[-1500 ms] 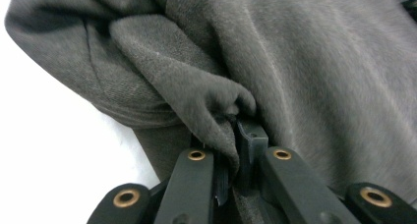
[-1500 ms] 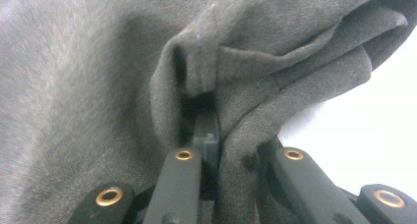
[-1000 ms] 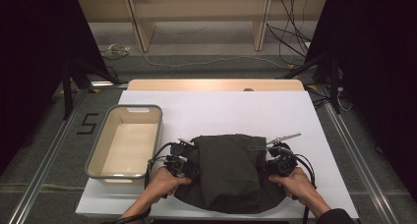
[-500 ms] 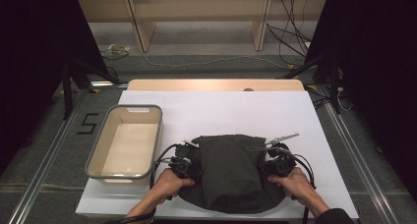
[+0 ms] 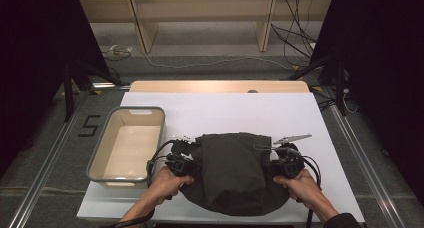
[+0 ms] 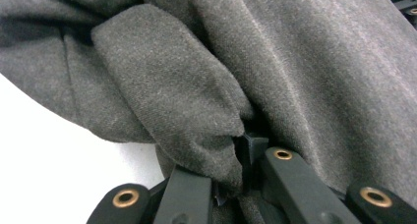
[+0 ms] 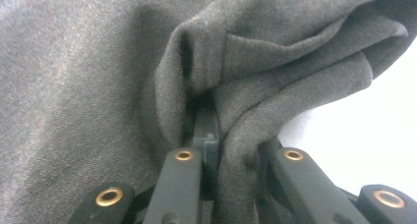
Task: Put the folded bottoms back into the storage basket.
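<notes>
A dark grey cloth [image 5: 232,173] lies bunched on the white table near its front edge. My left gripper [image 5: 186,164] is at the cloth's left edge. Its jaws have just been closing, and in the left gripper view a fold of the cloth [image 6: 187,101] is pinched between them. My right gripper [image 5: 281,165] grips the cloth's right edge; the right gripper view shows a fold of the cloth [image 7: 246,106] pressed between its jaws. A hand holds each gripper from the front of the table.
A beige tub with a grey rim [image 5: 111,153] stands empty at the left of the table, close beside the left gripper. The white table top [image 5: 225,113] stretches behind the cloth. Cables lie on the floor beyond the table.
The left gripper has closed in on the cloth's left edge and lifted it slightly, bunching the cloth narrower. The right gripper has stayed put on the right edge.
</notes>
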Action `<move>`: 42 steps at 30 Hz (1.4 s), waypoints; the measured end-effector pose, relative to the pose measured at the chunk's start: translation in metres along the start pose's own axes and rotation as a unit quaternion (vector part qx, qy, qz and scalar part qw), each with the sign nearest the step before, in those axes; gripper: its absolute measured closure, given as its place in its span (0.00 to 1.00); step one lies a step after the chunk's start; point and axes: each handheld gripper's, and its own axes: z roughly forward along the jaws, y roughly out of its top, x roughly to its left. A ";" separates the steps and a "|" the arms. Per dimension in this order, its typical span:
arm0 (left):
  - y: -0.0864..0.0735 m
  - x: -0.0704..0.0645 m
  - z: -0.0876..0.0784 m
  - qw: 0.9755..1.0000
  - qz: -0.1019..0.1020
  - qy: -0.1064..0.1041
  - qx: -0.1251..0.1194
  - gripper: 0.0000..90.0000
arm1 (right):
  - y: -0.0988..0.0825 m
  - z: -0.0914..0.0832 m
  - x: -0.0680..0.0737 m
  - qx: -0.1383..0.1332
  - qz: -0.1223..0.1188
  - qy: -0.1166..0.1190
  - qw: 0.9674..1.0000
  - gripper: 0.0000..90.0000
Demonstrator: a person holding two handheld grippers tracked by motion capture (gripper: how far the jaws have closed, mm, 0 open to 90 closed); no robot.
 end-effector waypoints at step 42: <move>0.031 0.024 -0.129 0.997 0.022 0.029 -0.066 0.94 | 0.096 -0.003 0.075 -0.075 -0.047 0.054 0.995 0.89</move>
